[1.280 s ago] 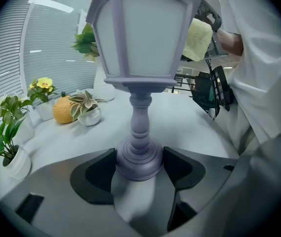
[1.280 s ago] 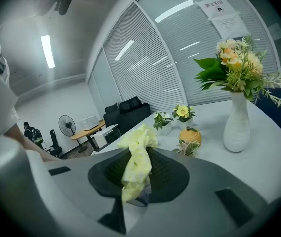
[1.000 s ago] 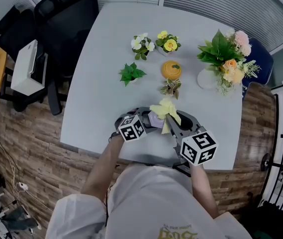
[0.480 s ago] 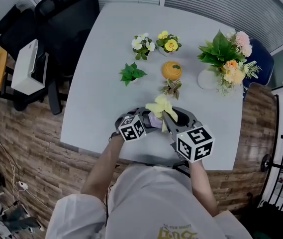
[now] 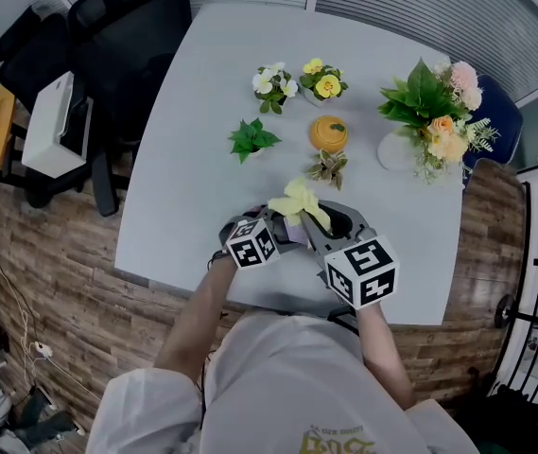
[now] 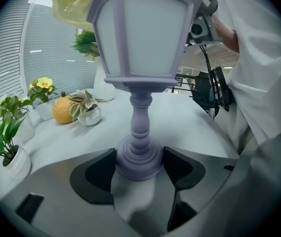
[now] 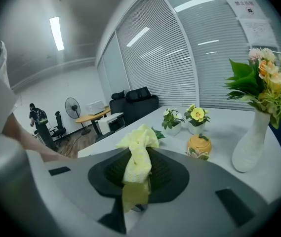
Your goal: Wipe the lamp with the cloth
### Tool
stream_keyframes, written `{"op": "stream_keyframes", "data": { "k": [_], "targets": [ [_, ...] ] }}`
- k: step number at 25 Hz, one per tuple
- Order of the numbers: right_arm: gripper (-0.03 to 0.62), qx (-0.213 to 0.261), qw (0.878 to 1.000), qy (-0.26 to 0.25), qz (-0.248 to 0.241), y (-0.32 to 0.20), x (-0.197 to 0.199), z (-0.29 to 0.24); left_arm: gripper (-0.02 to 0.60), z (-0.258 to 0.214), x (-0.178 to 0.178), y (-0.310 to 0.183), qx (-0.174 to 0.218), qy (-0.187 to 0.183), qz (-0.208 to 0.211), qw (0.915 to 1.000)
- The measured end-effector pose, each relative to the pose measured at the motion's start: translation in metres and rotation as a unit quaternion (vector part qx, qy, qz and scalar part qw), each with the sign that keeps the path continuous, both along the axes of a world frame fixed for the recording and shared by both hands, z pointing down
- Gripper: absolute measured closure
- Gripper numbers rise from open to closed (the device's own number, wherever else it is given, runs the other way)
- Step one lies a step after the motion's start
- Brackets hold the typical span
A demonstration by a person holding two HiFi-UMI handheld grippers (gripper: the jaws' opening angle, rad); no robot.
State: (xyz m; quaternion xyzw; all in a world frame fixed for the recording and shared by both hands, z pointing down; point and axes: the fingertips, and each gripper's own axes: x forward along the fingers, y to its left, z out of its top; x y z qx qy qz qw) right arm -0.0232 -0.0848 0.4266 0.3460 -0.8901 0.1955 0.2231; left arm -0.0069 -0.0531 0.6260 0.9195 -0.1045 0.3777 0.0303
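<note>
Lilac in colour, the lamp (image 6: 140, 68) is being held upright near the front edge of the tabletop (image 5: 202, 93). Its round base is being gripped from both sides by the left tongs (image 6: 140, 163), whose jaws are being pressed against it with only the base's width between them. A yellow cloth (image 7: 138, 154) is being pinched between the closed jaws of the right tongs (image 7: 137, 176), with a bunched end sticking out past the tips. In the head view the cloth is being held at the lamp's top, just ahead of both tongs. It seems to be touching the cap, though this cannot be made out for certain. Farther back, potted plants (image 5: 250, 140), a pumpkin-shaped pot (image 5: 328, 133) and a vase of flowers (image 5: 396, 149) are being left untouched.
</note>
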Motion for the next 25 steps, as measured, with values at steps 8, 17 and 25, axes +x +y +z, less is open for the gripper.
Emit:
{"op": "stream_keyframes", "data": {
  "k": [8,17,25],
  "targets": [
    [0.511,0.009,1.000,0.019,-0.018,0.005,-0.008,-0.001,0.282,-0.001,-0.001,0.000,0.000,-0.001,0.001,1.0000],
    [0.511,0.014,0.999,0.026,-0.029,0.011,-0.008,-0.002,0.282,-0.001,0.000,0.000,0.001,-0.001,0.000,1.0000],
    [0.511,0.022,0.998,0.034,-0.039,0.018,-0.008,-0.004,0.282,0.000,0.000,0.000,0.002,0.000,0.000,1.0000]
  ]
}}
